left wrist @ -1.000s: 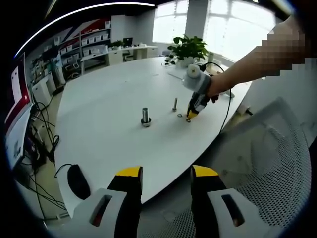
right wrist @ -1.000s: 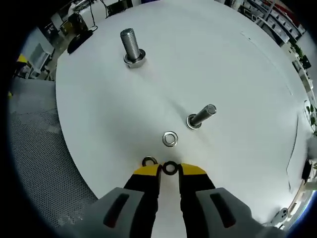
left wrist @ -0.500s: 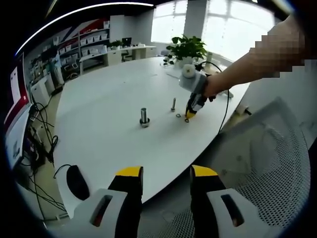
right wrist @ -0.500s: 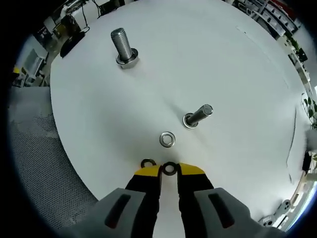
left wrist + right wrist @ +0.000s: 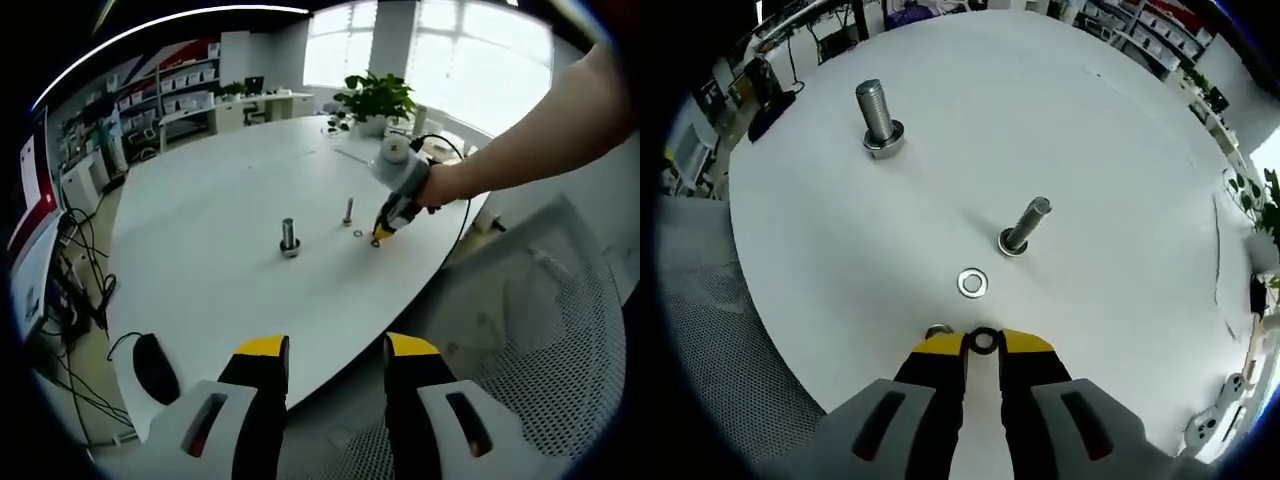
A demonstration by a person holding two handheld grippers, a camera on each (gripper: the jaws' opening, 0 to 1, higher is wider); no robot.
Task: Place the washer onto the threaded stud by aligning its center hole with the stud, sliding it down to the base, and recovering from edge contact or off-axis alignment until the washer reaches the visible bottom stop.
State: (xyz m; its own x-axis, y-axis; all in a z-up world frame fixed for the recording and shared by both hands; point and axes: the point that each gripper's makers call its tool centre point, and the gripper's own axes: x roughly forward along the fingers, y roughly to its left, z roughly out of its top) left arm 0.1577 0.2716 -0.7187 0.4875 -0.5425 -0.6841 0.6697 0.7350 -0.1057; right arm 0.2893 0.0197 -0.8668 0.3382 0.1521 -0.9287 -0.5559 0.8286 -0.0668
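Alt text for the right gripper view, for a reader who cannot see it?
The right gripper pinches a dark washer between yellow-tipped jaws above a white table. A silver washer, a thin stud and a thicker stud lie beyond.

Small stud (image 5: 1023, 225) is standing mid-table (image 5: 1120, 180); big stud (image 5: 878, 117) sitting beyond-left of it, washer (image 5: 972, 283) lying just before it.

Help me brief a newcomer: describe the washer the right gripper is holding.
On the white table, near its edge, two threaded studs stand. Before the thinner stud lies a loose washer. The held washer is darker and sits pinched between the right gripper's yellow tips.
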